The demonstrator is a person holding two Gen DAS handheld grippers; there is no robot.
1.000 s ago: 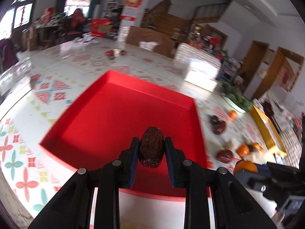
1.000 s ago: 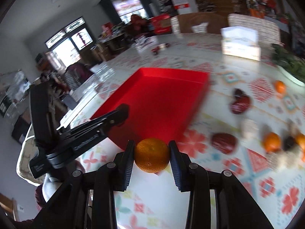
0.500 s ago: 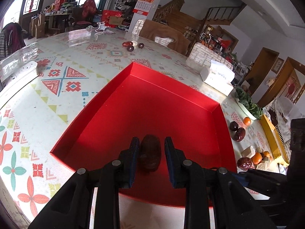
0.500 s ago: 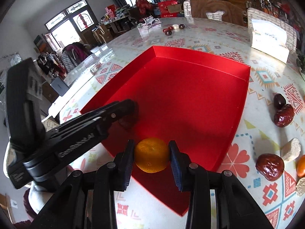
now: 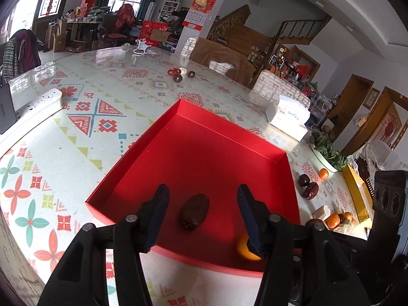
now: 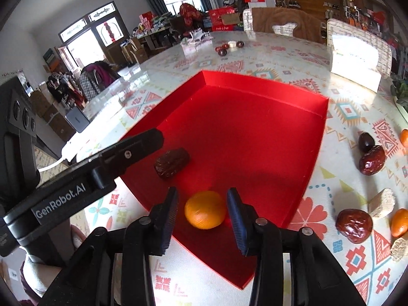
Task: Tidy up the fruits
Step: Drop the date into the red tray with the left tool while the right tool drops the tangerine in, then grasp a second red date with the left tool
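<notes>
Left gripper [image 5: 202,205]: fingers spread wide, holding nothing, the date between them untouched.
Right gripper [image 6: 202,210]: fingers parted, clear of the orange.
Date [image 5: 194,211]: lying on the red tray [image 5: 216,137] floor, near its front edge.
Orange [image 6: 205,209]: on the tray floor beside the date.
Worktop [image 5: 76,117]: more dates and oranges right of the tray.

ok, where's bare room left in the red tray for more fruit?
The far half of the red tray is bare, up to its back walls. The near end is crowded: date and orange lie there between open jaws.
</notes>
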